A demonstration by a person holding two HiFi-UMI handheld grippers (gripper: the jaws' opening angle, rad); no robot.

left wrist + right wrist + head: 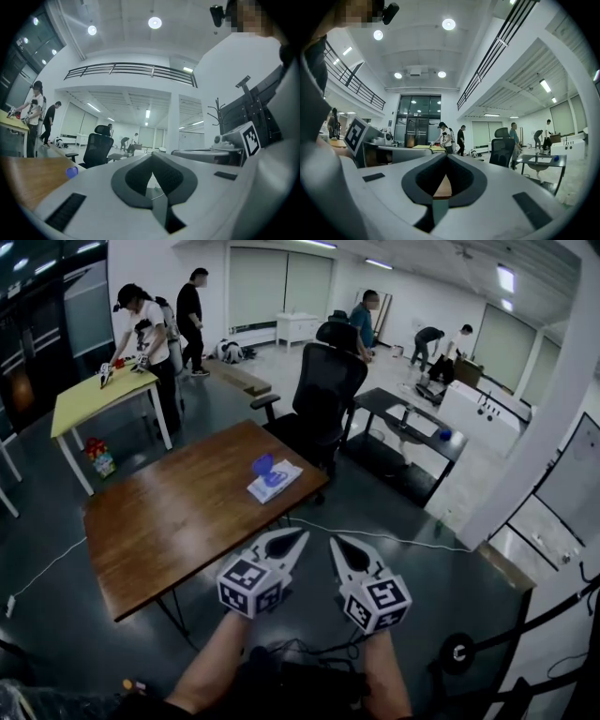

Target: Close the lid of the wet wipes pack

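The wet wipes pack (276, 481) lies flat near the far right corner of the brown wooden table (178, 517). Its blue lid (263, 466) stands open, flipped up at the pack's far left side. Both grippers hang off the table's near right edge, above the floor and well short of the pack. My left gripper (301, 536) is shut and holds nothing; my right gripper (335, 542) beside it is shut and empty too. In the left gripper view the blue lid (71, 172) shows small over the tabletop (28, 180), left of the closed jaws.
A black office chair (323, 390) stands just behind the table's far corner. A black desk (410, 420) is to the right, a yellow table (97, 397) with people working at the back left. A white cable (394, 538) runs across the floor. A white pillar (534, 437) rises at right.
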